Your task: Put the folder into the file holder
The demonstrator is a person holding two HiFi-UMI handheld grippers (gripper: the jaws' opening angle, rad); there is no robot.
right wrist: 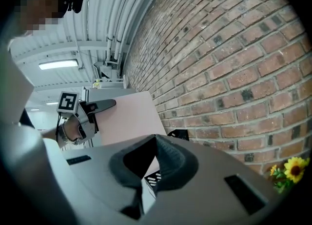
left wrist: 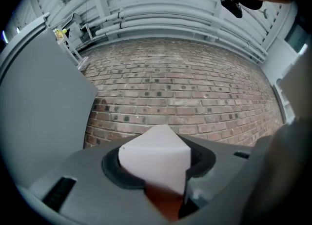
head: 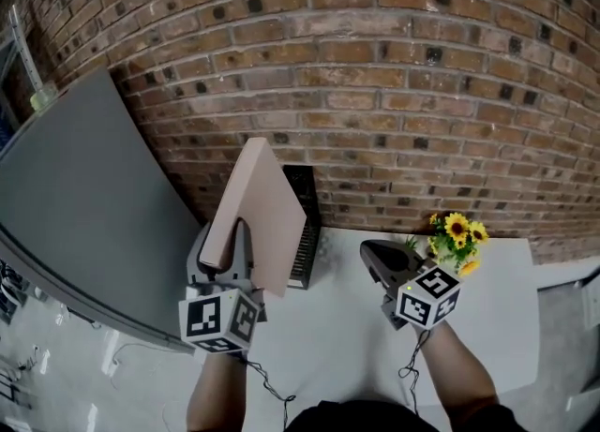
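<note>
Head view and both gripper views, folder in transit. The left hand-held gripper (head: 240, 235) is partly closed, its jaws clamped on the near lower edge of the pink folder (head: 264, 219). The left gripper view shows a corner of the sheet pinched between the pads. The folder is lifted clear of the white surface (head: 347, 336) and stands steeply, with its top edge leaning toward the brick wall (head: 375, 74). This pose probably serves to present a narrow edge to the slots.

The black mesh file holder (head: 304, 233) stands at the far side of the surface against the wall. It is just right of the folder and partly hidden behind it. The folder is not yet in it.

The right hand-held gripper (head: 380, 257) is fully closed on nothing and hovers to the right, near the yellow flowers (head: 457, 238). It seems held back to leave the path open, or ready to steady the holder.

A grey panel (head: 75, 196) leans at the left, close to the folder, so a swing leftward risks contact. The next move calls for shifting the folder right and down into a slot.
</note>
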